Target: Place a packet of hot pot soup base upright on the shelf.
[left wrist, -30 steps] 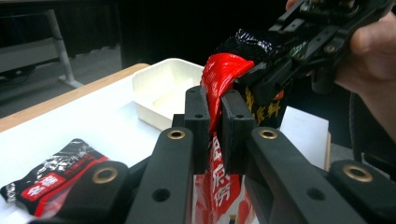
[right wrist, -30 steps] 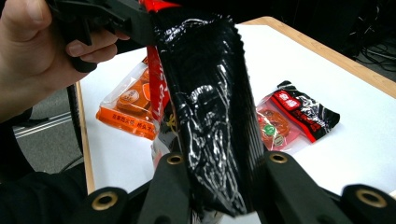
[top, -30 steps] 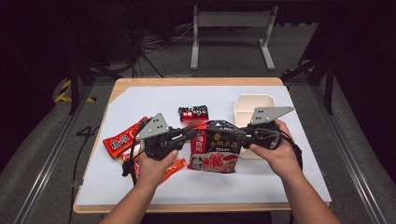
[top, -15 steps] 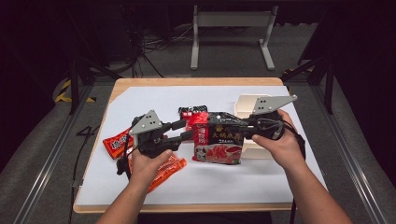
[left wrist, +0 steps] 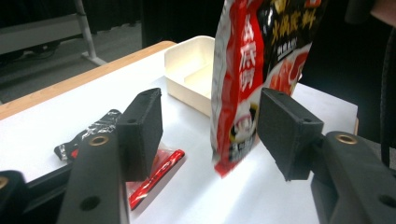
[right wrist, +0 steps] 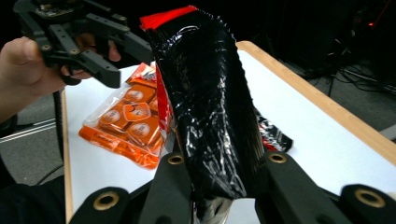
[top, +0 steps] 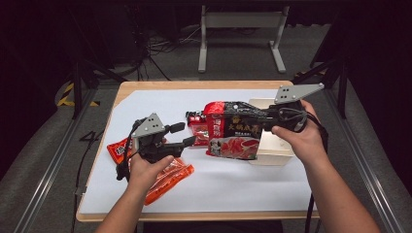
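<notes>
Since the earlier frame my left gripper (top: 187, 134) has just been opening, its jaws parted off the red-and-black pouch (top: 238, 131), which my right gripper (right wrist: 219, 186) alone now clamps, lifted above the bench's right half beside the white tray (left wrist: 189, 70), presumably its destination.

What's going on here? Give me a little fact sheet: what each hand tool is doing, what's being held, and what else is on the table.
Right gripper: fingers shut on the black-and-red pouch, holding it above the table
Black-and-red pouch: hangs upright, clear of the tabletop
Left gripper: fingers have just been opening; the pouch's edge stands between them, untouched
White box: open, nothing seen inside, behind the pouch
Orange packet: flat, under the left hand
Small red-and-black packet: flat, mid-table
Table: white sheet, wooden edge
</notes>
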`<state>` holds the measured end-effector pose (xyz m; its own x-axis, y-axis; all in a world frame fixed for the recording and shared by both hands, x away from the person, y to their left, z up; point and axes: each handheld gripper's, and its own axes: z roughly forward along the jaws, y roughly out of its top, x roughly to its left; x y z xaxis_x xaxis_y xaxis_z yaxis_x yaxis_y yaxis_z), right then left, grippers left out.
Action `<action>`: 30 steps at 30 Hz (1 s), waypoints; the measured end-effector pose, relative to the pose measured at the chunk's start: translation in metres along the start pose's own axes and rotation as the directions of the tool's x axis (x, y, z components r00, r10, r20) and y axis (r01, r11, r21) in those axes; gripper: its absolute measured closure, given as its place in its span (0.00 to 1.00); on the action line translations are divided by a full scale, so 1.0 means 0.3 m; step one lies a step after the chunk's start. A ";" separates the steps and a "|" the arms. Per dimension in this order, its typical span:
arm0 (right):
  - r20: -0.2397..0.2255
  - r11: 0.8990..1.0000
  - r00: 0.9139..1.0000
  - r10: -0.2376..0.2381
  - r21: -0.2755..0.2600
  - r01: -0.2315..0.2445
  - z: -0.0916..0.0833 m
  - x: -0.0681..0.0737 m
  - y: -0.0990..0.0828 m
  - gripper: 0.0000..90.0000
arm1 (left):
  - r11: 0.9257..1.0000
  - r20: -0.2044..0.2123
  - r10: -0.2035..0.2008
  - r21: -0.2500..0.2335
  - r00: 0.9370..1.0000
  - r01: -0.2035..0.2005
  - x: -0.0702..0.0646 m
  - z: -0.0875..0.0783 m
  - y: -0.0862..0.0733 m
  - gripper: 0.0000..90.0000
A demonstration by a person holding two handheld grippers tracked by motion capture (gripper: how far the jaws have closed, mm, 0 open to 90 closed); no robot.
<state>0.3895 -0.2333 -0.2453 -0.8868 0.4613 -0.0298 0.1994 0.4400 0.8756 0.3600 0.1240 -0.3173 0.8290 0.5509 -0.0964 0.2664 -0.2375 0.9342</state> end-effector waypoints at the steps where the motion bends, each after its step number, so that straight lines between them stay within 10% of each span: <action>1: 0.010 1.000 1.000 0.001 0.001 -0.001 -0.005 -0.006 0.005 0.89 | 1.000 -0.003 0.001 0.001 1.000 -0.001 0.005 -0.002 -0.001 0.45; 30: 0.191 0.999 0.981 -0.014 -0.031 0.021 -0.101 -0.242 0.050 0.88 | 0.999 -0.066 -0.048 0.008 0.997 0.049 0.082 -0.064 -0.024 0.39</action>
<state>0.4443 -0.2836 -0.2155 -0.7933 0.5939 -0.1342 0.1681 0.4254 0.8892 0.3691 0.1546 -0.3199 0.7810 0.6131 -0.1186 0.3105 -0.2166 0.9256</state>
